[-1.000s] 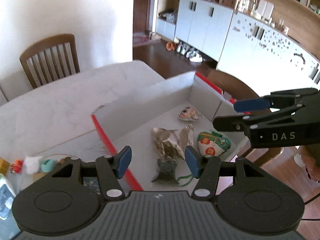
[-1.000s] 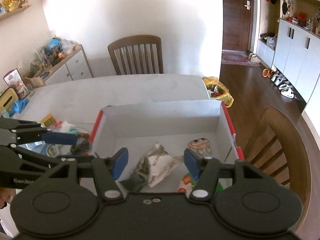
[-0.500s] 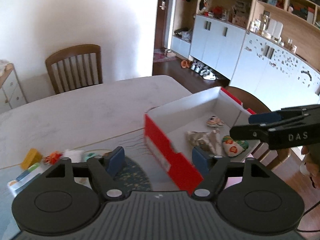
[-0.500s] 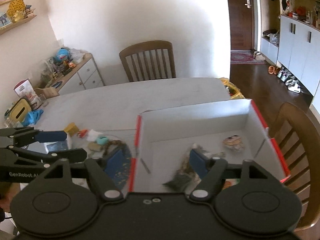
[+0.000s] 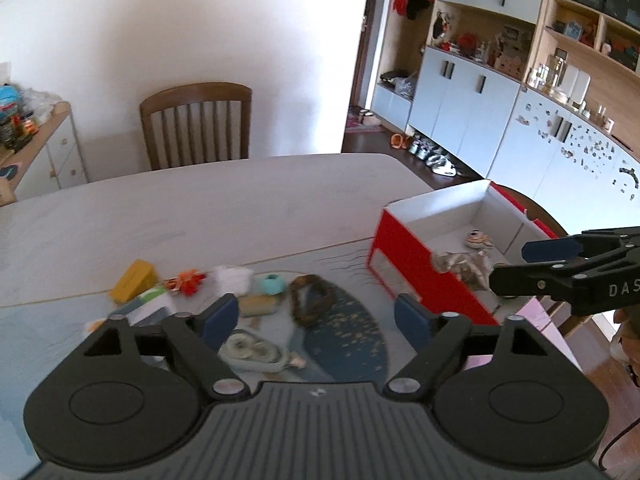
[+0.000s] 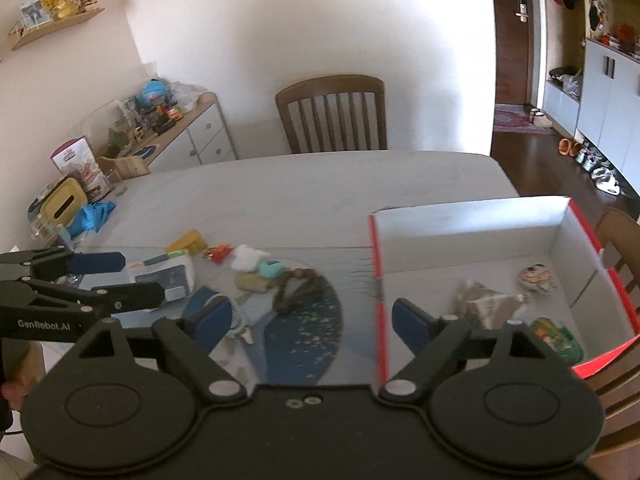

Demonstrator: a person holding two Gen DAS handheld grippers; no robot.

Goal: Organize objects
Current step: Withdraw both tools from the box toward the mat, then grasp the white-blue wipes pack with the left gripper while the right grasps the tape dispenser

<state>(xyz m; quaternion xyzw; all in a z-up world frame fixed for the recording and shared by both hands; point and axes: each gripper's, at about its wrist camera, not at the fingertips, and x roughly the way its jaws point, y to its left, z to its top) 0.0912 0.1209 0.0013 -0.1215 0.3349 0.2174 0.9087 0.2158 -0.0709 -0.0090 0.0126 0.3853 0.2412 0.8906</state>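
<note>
A red-and-white box stands at the table's right end and holds a crumpled foil packet, a small face-patterned item and a green-orange pouch. Loose items lie left of it: a brown bead bracelet, a teal ring, a tan block, a white wad, an orange toy, a yellow block and a white card pack. My left gripper is open and empty above the loose items. My right gripper is open and empty beside the box's left wall.
A dark blue patterned mat lies under the items. A wooden chair stands at the table's far side and another at its right end. A sideboard with clutter stands at the left wall. A yellow tissue box sits at the table's far left.
Both grippers have swung left, away from over the box. The left gripper, which was over the box's contents, now faces the loose items on the mat. Both stayed open.
</note>
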